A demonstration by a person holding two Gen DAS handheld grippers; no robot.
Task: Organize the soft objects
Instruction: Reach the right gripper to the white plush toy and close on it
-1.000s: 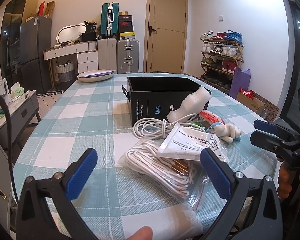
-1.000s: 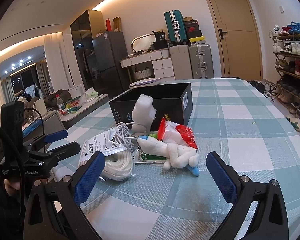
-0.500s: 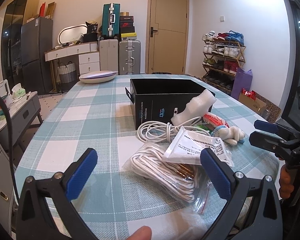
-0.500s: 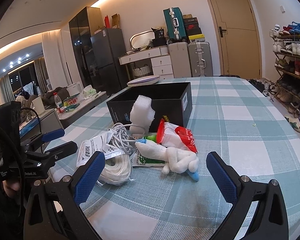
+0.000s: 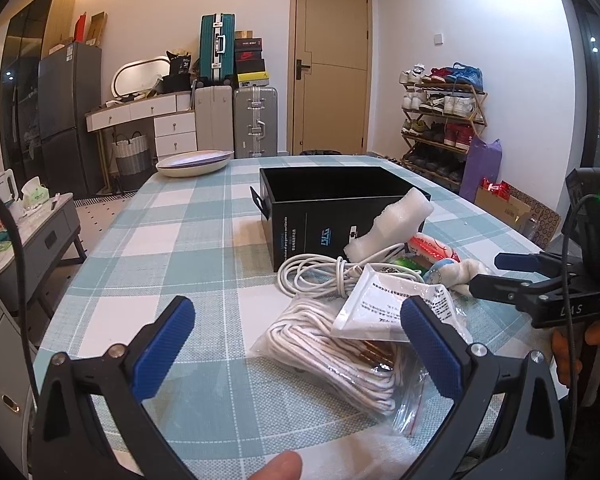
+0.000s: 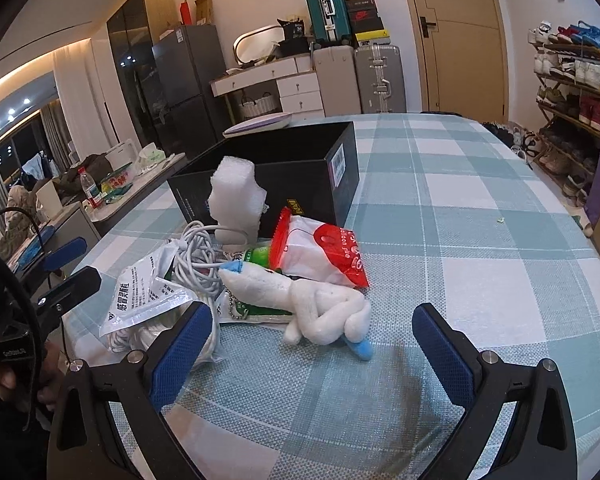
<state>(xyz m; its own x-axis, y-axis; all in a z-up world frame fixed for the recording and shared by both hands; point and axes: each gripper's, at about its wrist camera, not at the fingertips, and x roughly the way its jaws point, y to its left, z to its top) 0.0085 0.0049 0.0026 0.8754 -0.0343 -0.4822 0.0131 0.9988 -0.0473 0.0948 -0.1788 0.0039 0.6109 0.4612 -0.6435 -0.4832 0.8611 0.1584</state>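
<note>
Several soft things lie in a loose heap on a tabletop covered with a teal and white checked cloth, just in front of an open black box. A block of white foam leans against the box's front wall. Below the foam sits a coil of white cable, and beside that a red and white plastic packet rests over a green packet. A white plush toy with blue tips lies stretched out on the cloth at the near edge of the heap, touching the packets. On the other side, a bundle of white rope in a clear bag lies nearest the left camera, with a flat white printed pouch resting on top of it. The left hand-held gripper hovers low over the cloth with its blue-padded fingers spread wide and nothing between them; the rope bundle sits just ahead, toward its right finger. A fingertip shows at the bottom edge of that view. The right hand-held gripper is likewise spread wide and empty, with the plush toy just ahead of the gap between its fingers. Farther back on the tabletop, well apart from the heap, sits a shallow white dish. Behind the table stand suitcases, a tan door and a rack of shoes.
</note>
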